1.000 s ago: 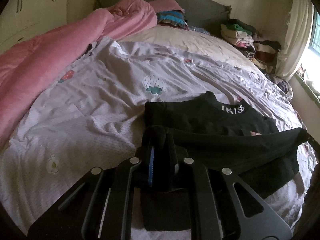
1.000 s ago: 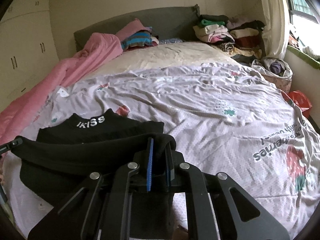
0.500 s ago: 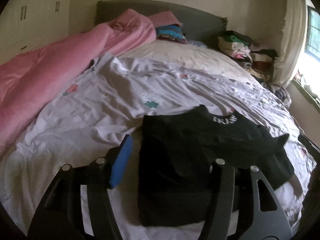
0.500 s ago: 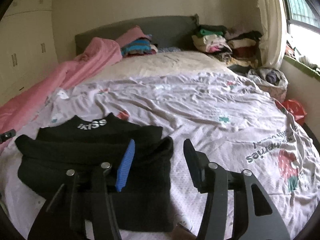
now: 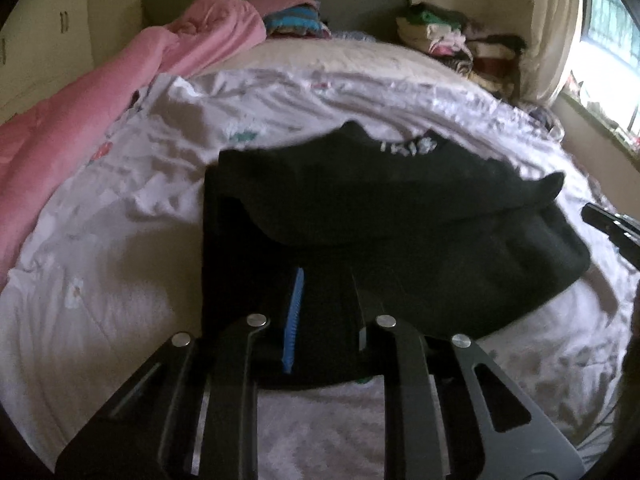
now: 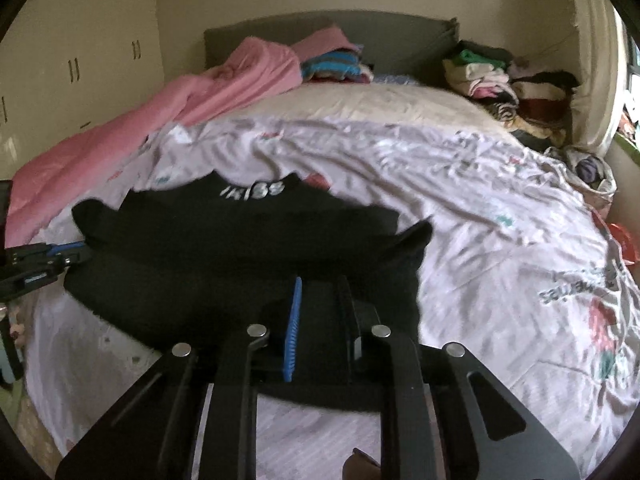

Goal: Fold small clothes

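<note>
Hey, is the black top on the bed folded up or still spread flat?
Partly folded. The black top has one layer doubled over toward its lettered collar, on the bed sheet.

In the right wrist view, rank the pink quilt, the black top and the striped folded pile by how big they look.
1. black top, though being nearest the camera enlarges it.
2. pink quilt, which looks close to it in size, so this order is unsure.
3. striped folded pile, clearly smallest.

Bed [image 5: 132,280] w/ floral sheet: black top [image 5: 380,216] (part-folded), pink duvet [image 5: 100,108], clothes piles [image 5: 460,40].
</note>
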